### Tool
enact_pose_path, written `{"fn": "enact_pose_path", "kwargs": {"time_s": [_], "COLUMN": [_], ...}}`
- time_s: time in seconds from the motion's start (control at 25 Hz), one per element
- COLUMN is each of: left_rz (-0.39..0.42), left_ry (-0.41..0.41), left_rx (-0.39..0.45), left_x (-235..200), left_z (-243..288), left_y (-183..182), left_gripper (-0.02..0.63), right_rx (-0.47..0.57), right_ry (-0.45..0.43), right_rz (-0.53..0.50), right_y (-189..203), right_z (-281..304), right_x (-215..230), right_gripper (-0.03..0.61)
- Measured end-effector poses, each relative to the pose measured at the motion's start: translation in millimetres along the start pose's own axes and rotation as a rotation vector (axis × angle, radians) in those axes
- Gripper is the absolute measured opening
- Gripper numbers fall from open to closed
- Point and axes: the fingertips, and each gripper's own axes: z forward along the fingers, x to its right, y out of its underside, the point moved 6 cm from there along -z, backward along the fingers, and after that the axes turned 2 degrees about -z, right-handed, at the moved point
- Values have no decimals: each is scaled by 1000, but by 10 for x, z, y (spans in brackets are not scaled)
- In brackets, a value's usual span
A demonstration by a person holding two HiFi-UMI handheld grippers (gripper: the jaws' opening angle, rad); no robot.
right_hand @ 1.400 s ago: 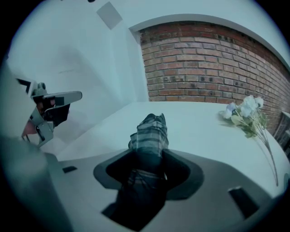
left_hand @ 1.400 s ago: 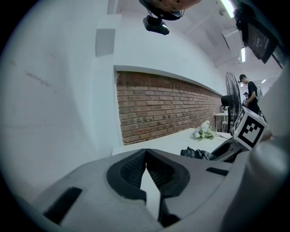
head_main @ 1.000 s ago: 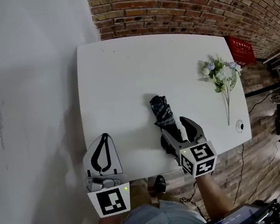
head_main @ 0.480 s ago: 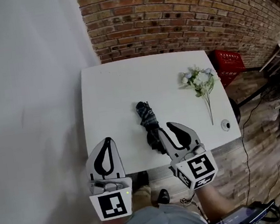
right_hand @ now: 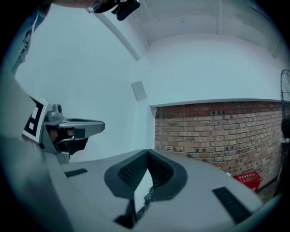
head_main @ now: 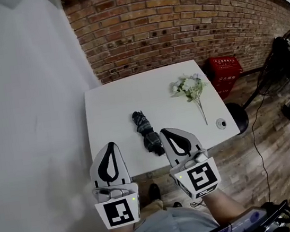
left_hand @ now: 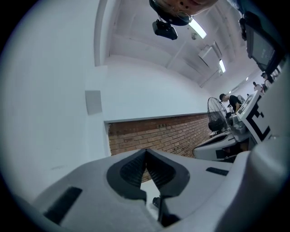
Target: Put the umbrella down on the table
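Brick wall backs a white worktop where the job looks all but finished. At the near edge, the right gripper shows its jaws clenched tip to tip. They have just been closing, and nothing is caught between them. The left gripper, alongside it, is likewise pinched together and empty. Both point roughly level toward the wall and appear to hang above the worktop's front edge, not to rest on it.

Just beyond the right gripper's tips, the folded dark umbrella lies flat on the worktop, free of either gripper, its length running away from the person. Farther back and to the right lies a spray of pale flowers, and a small round object sits near the right-hand edge. A red crate stands on the floor beyond.

By the look of things, the setting-down step is complete and the release is over. What remains is only to stand clear. The next move calls for little but care: the umbrella's near end lies close to the front edge, so any sweep of the right gripper should pass well above it and not brush it.
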Motion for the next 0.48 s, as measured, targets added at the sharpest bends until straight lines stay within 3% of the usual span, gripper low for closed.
{"fn": "enact_pose_path", "kwargs": {"time_s": [0.48], "left_rz": [23], "left_ry": [6], "left_rx": [43], "left_x": [170], "left_z": [-127], "left_y": [-190], "left_gripper": [8], "right_rx": [60], "right_ry": [7], "right_rz": [-22], "right_y": [-171], "right_z": [-233], "right_x": [3], "right_gripper": [5]}}
